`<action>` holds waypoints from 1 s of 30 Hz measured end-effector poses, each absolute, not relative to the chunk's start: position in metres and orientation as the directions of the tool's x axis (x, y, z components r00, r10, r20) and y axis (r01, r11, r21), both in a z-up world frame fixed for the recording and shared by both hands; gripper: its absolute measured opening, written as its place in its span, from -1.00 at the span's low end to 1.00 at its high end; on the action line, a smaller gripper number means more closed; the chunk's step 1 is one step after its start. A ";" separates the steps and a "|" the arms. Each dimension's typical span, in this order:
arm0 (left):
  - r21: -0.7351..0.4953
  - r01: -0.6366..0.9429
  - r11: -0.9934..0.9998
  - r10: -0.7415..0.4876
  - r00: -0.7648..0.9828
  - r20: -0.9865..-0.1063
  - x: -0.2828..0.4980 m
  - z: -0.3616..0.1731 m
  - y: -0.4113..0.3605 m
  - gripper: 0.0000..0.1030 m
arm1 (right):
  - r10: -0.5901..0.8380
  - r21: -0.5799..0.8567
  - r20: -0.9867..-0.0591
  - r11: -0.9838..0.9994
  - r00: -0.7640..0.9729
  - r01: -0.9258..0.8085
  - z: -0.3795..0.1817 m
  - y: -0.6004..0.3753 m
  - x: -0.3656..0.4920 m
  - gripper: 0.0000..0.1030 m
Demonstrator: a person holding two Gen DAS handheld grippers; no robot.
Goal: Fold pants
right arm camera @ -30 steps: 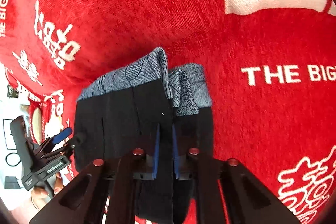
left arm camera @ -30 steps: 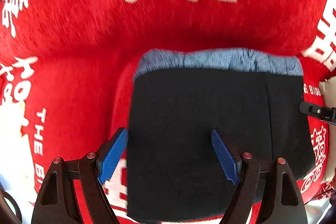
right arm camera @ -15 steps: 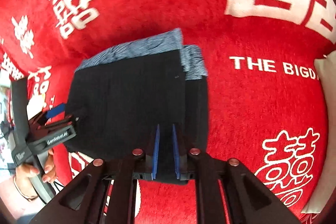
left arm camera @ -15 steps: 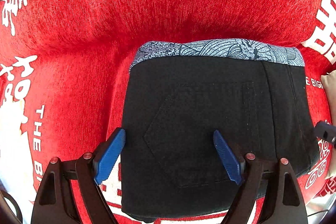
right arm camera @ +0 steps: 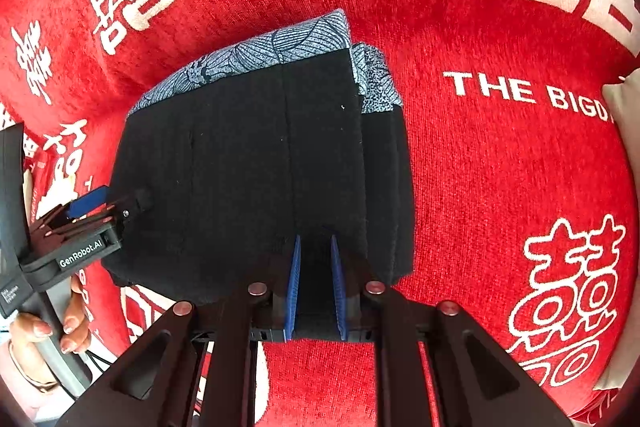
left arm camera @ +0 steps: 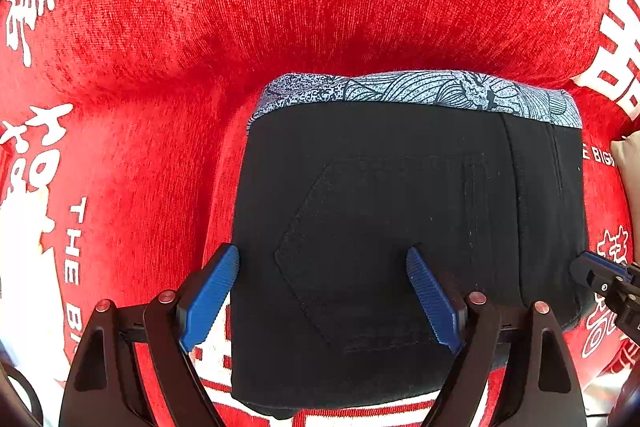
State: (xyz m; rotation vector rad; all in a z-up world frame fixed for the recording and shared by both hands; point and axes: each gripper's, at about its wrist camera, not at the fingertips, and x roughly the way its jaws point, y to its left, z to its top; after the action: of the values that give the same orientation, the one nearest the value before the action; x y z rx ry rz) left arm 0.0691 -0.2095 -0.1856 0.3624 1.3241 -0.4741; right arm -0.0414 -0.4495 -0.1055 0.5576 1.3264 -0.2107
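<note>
A red blanket (left arm camera: 160, 75) with white characters carries the folded black pants (left arm camera: 400, 227), patterned band at their far edge. The left tool (left arm camera: 324, 297) hovers spread wide above them; the right tool (right arm camera: 315, 287) pinches their near edge.

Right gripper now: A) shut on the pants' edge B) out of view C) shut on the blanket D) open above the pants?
A: in the right wrist view the right gripper has its blue pads close together with black fabric of the pants pinched between them at the near edge, while the left gripper stands wide open over the pants.
</note>
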 end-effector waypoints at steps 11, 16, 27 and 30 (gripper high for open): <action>-0.047 0.525 0.850 -0.134 0.130 -0.982 0.072 -0.196 -0.204 0.95 | 0.121 0.236 -0.955 0.861 0.270 0.450 -0.102 -0.433 -0.046 -0.64; -0.049 0.528 0.848 -0.135 0.126 -0.983 0.072 -0.198 -0.204 0.95 | 0.112 0.233 -0.955 0.857 0.275 0.459 -0.101 -0.433 -0.046 -0.62; -0.056 0.526 0.849 -0.147 0.134 -0.980 0.068 -0.189 -0.200 0.96 | 0.150 0.274 -0.948 0.831 0.280 0.484 -0.095 -0.446 -0.068 -0.40; -0.073 0.531 0.844 -0.164 0.126 -0.978 0.076 -0.183 -0.191 0.96 | 0.169 0.318 -0.934 0.793 0.315 0.519 -0.089 -0.460 -0.076 0.41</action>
State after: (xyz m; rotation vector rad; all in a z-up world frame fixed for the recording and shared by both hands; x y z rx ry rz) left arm 0.0756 -0.1912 -0.1826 0.3263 1.3567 -0.5186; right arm -0.0764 -0.4598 -0.0888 0.6545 1.2520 -0.2541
